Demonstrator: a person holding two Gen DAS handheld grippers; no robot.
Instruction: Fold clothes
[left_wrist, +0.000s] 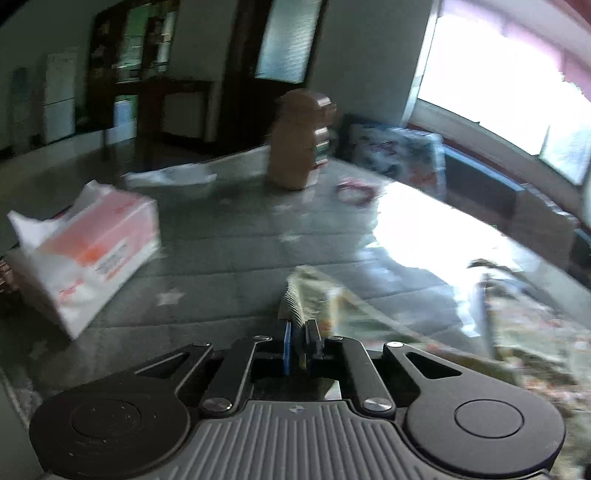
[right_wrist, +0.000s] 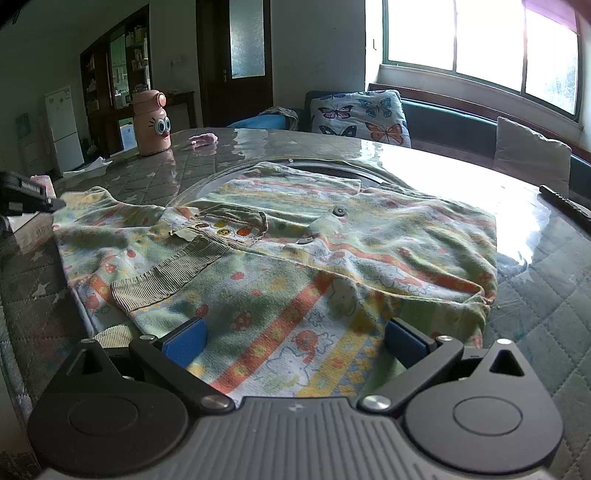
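The left gripper (left_wrist: 299, 341) jaws pinch a ribbed cuff of the printed cotton shirt (right_wrist: 280, 258); the right gripper (right_wrist: 295, 341) jaws stand released above the shirt on the quilted worktop (right_wrist: 546, 295).

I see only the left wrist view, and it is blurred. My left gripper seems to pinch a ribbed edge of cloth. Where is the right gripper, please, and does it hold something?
Observer: The right gripper is open over the near part of the shirt and holds nothing.
Operator: Is the shirt flat or bunched?
Observer: It lies mostly flat on the table, with one sleeve stretched out toward the left gripper.
Operator: Is anything close to it on the right side?
Observer: A slim dark object lies on the table to the right, apart from the shirt.
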